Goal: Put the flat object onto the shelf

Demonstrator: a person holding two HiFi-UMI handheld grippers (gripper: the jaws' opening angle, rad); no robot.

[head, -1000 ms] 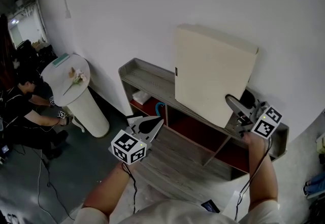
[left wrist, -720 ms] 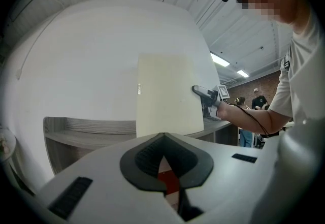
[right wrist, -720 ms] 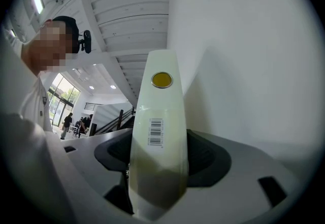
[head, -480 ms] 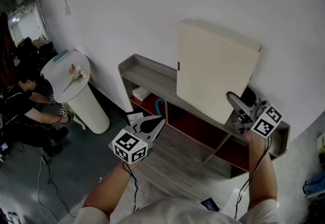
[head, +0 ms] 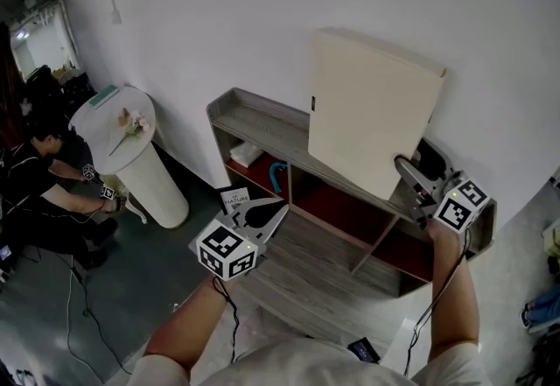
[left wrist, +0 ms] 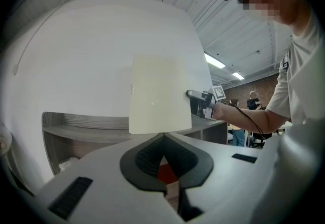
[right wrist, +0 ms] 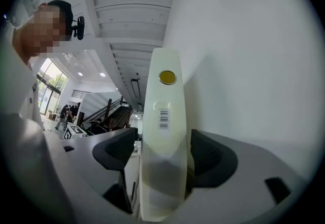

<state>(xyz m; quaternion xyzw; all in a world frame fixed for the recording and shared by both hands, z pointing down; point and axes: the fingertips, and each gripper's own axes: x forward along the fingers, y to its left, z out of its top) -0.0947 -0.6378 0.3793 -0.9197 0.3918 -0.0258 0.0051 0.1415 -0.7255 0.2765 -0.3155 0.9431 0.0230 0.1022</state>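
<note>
A large cream flat object (head: 372,113) stands on edge on top of the grey wooden shelf (head: 254,126) and leans back against the white wall. My right gripper (head: 406,171) is at its lower right edge. In the right gripper view the narrow barcoded edge of the flat object (right wrist: 162,116) stands between the opening jaws, with thin gaps at both pads. My left gripper (head: 275,212) hangs shut and holds nothing, low in front of the shelf. The left gripper view has the flat object (left wrist: 157,93) and the right gripper (left wrist: 200,103) beyond its own tips (left wrist: 163,139).
A white round pedestal table (head: 131,143) with a flower stands left of the shelf. A person (head: 35,192) sits on the floor at far left. The shelf's open compartments hold a white item (head: 248,154) and a blue item (head: 276,174). A small printed card (head: 234,198) leans below.
The flat object has tipped back more upright toward the wall. The right gripper has stayed at its lower right edge and shifted slightly right. The left gripper has barely moved.
</note>
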